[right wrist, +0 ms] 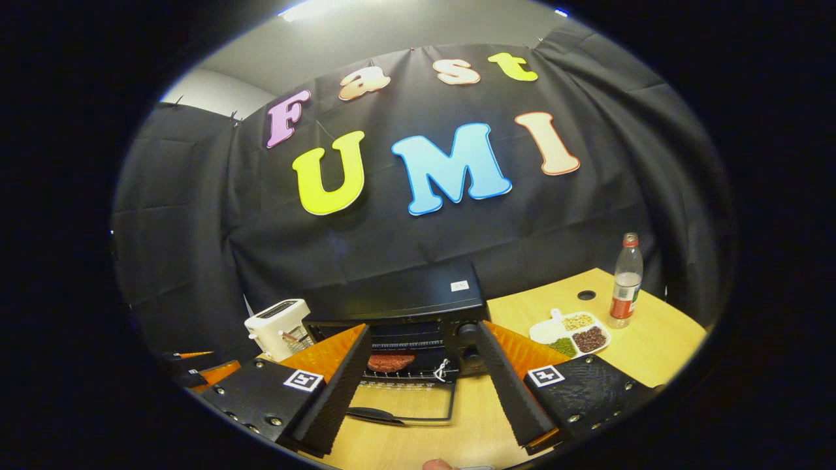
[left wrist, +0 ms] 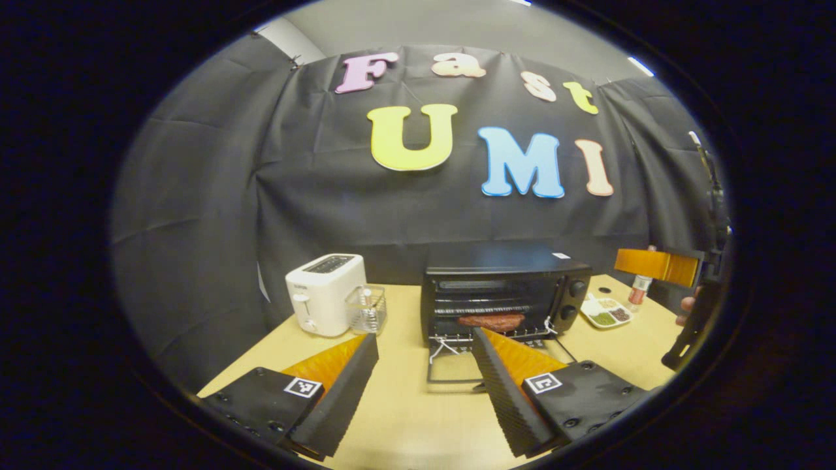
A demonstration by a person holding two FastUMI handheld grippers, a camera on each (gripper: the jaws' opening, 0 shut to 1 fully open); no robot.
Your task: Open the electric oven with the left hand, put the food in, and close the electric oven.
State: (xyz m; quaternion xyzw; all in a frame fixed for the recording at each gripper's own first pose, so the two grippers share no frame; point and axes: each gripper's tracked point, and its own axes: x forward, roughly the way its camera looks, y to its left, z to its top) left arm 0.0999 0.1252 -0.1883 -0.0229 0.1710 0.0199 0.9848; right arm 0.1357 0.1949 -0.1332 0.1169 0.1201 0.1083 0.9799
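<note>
The black electric oven (left wrist: 503, 277) stands on the wooden table (left wrist: 405, 424) with its glass door (left wrist: 450, 369) folded down flat. A reddish piece of food (left wrist: 491, 320) lies on the rack inside. My left gripper (left wrist: 423, 339) hovers open in front of the door, holding nothing. At the far right, the right gripper (left wrist: 659, 264) is held up by a hand (left wrist: 686, 303). In the right gripper view the oven (right wrist: 405, 294) has its door handle (right wrist: 375, 414) near me and the food (right wrist: 390, 361) inside. My right gripper (right wrist: 423, 329) is open and empty. The left gripper (right wrist: 196, 372) is low at the left.
A white toaster (left wrist: 326, 294) and a clear holder (left wrist: 367, 308) stand left of the oven. Right of it are a divided plate of beans (right wrist: 571, 333) and a bottle (right wrist: 626, 281), near a hole in the table (right wrist: 653, 339).
</note>
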